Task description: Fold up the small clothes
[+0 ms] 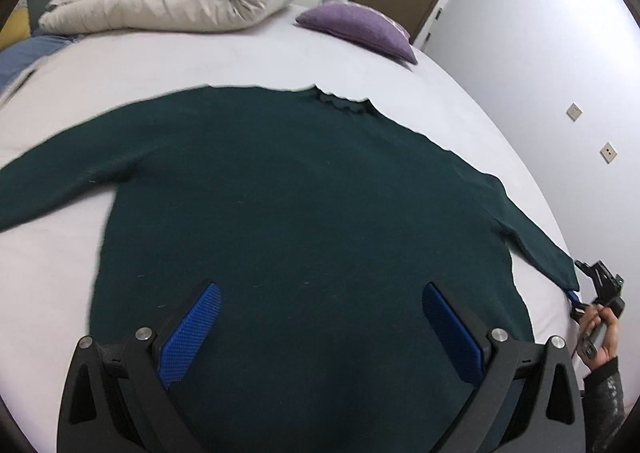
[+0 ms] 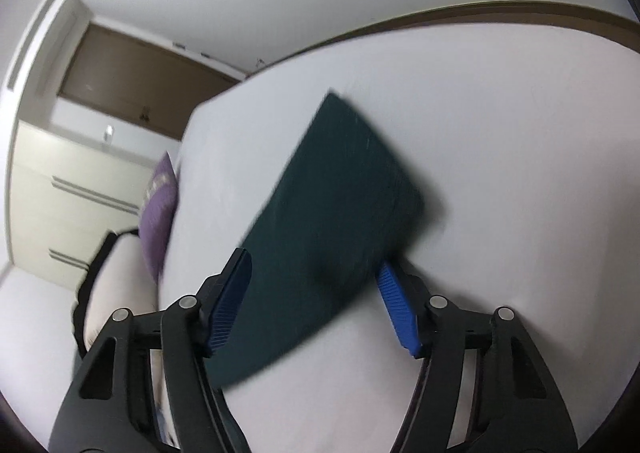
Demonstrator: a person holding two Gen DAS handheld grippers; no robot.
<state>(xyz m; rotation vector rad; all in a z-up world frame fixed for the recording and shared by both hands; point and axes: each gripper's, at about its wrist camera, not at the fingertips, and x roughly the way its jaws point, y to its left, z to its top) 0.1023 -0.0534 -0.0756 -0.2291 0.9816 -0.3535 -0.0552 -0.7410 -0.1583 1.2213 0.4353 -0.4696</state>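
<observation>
White bed (image 1: 280, 65), hand-held gripper (image 2: 314, 289) straddling sleeve (image 2: 340, 189)

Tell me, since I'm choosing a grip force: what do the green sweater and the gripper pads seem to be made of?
The sweater looks like a soft, matte knit, possibly wool or cotton: it lies limp and its collar edge is scalloped. The left gripper has pads that look like blue rubber or moulded plastic with a fine gridded texture; which of the two is unclear.

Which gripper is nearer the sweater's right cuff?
Right. The right gripper has the cuff between its jaws; the left gripper hovers over the sweater's body.
</observation>
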